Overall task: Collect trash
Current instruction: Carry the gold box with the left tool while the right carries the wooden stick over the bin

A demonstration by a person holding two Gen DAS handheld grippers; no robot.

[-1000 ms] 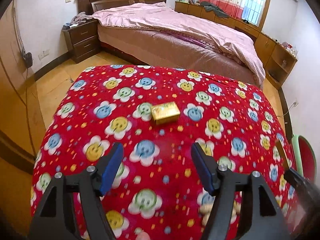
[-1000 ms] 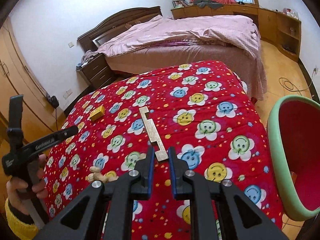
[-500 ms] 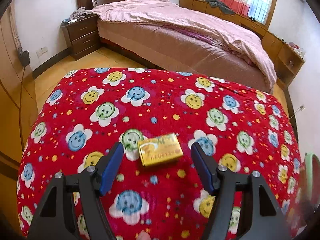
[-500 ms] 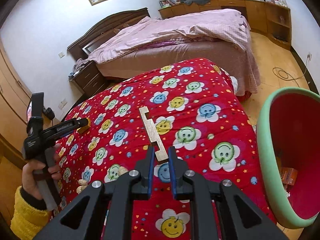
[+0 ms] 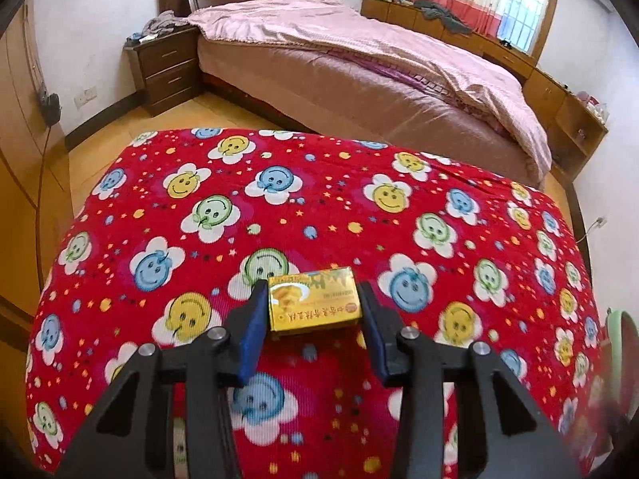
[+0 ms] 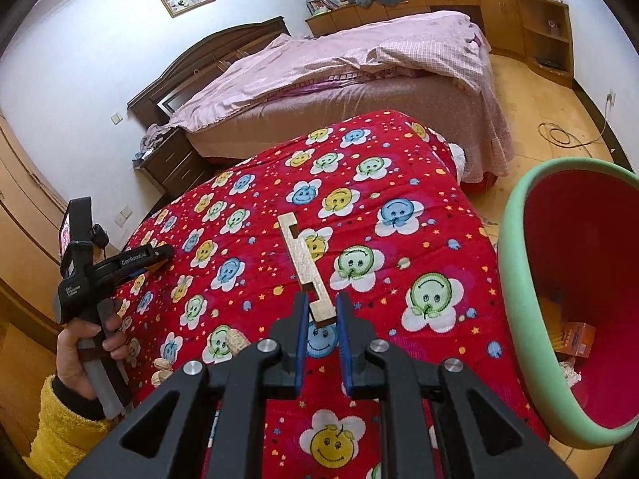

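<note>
yellow box: light cardboard, likely crushable; left gripper jaws bracket its short ends (contact unclear). right gripper clamps stiff notched strip.

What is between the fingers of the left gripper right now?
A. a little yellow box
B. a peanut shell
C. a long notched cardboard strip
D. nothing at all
A: in the left wrist view the little yellow box sits on the red smiley-flower blanket right between the fingers of the left gripper, which stand close on either side of it; whether they already touch it is hard to tell.
</note>
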